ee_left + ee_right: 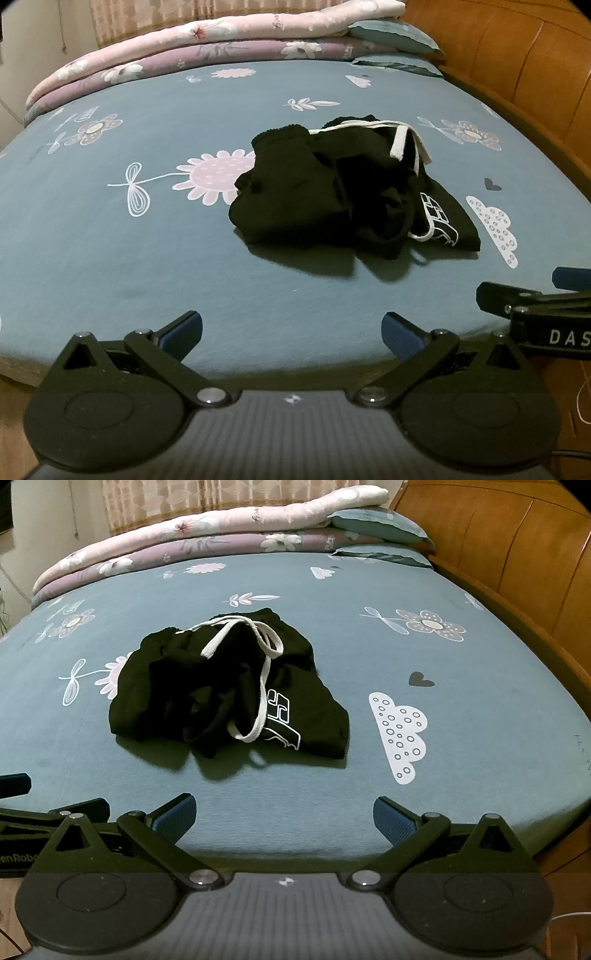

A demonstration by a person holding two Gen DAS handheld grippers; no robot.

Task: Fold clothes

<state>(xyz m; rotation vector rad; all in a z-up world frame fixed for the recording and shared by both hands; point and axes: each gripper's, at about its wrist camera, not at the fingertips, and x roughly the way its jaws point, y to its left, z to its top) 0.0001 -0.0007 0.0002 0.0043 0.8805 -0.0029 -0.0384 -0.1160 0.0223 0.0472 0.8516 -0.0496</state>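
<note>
A pair of black shorts (325, 195) (207, 686) lies crumpled in a heap near the middle of the bed, with a white drawstring (262, 686) looped over it and a white outline print on one leg. My left gripper (291, 334) hovers open at the bed's near edge, short of the shorts, nothing between its fingers. My right gripper (284, 818) is also open and empty at the near edge, beside the left one; its fingers (517, 295) show at the right of the left wrist view.
The bed has a blue-grey sheet (110, 240) (461, 664) printed with flowers and clouds. Folded pink and purple quilts (192, 48) and teal pillows (380, 524) lie along the far side. A wooden headboard (517, 554) rises on the right.
</note>
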